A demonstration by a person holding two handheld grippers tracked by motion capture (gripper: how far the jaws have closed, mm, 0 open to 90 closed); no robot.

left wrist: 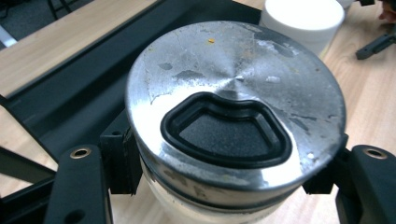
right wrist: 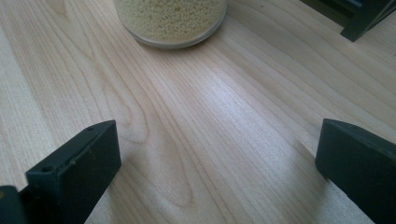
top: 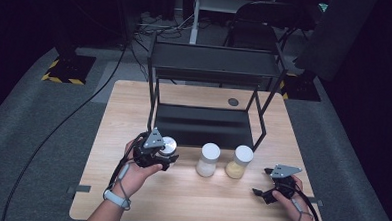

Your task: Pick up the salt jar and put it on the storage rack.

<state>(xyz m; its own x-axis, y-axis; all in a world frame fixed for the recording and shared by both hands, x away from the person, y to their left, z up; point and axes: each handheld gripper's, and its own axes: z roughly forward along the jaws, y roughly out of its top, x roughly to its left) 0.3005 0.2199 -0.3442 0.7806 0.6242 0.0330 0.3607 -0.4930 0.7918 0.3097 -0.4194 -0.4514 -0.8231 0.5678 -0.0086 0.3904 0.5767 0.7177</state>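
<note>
Steel-lidded jar [left wrist: 233,116] sits clamped in the left gripper [top: 158,154] — just in front of the black rack [top: 210,71]. The right gripper [top: 275,186], jaws spread wide with nothing between them, rests right of the rack — near the yellow-grain jar [top: 239,162].

On the wooden surface [top: 134,108] stand two jars side by side, close but apart. One jar with white content [top: 208,160] has a white lid; the jar with yellow grains [top: 239,162] is to the right of it. Behind them stands a black metal rack [top: 213,66] with two shelves. A small dark disc [top: 233,101] lies on the surface behind the rack. Farther back, on the floor, a black chair [top: 268,21] is standing.
</note>
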